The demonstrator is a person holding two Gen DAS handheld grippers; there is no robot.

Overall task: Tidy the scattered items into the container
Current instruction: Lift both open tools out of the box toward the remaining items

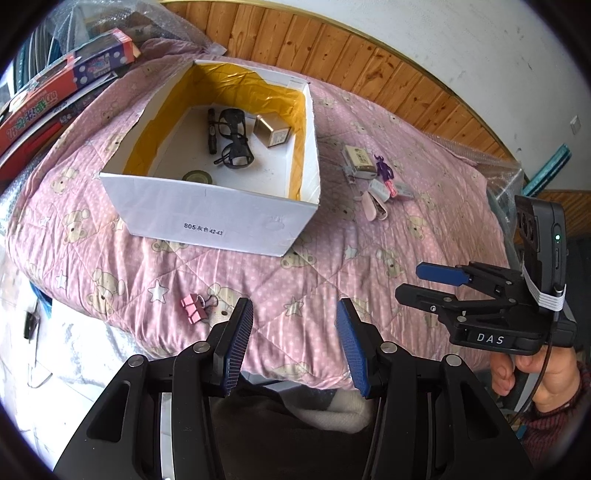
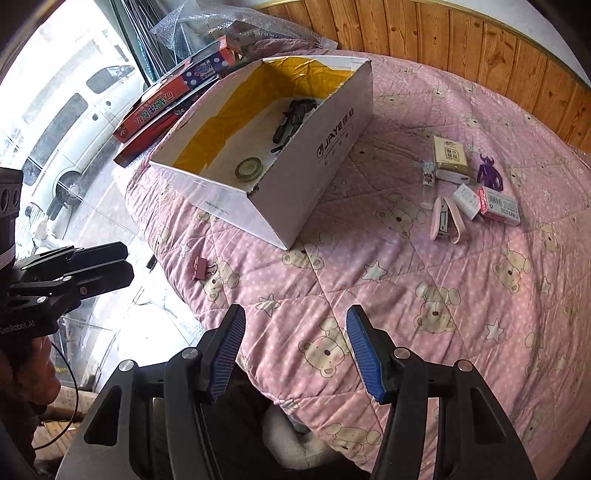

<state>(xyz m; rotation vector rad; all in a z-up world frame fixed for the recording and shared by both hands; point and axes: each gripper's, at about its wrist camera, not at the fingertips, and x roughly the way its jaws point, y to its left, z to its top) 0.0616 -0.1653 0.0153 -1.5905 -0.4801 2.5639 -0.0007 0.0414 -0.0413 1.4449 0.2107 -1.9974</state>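
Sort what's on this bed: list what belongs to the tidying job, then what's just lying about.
Job: white box; pink binder clip; pink stapler; purple figure; small cartons.
Lying about: game boxes; bubble wrap; pink quilt.

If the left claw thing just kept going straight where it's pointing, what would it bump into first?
Probably the pink bear-print quilt: nothing lies between the left gripper and that bare patch. The pink binder clip sits off to one side. Depth is uncertain.
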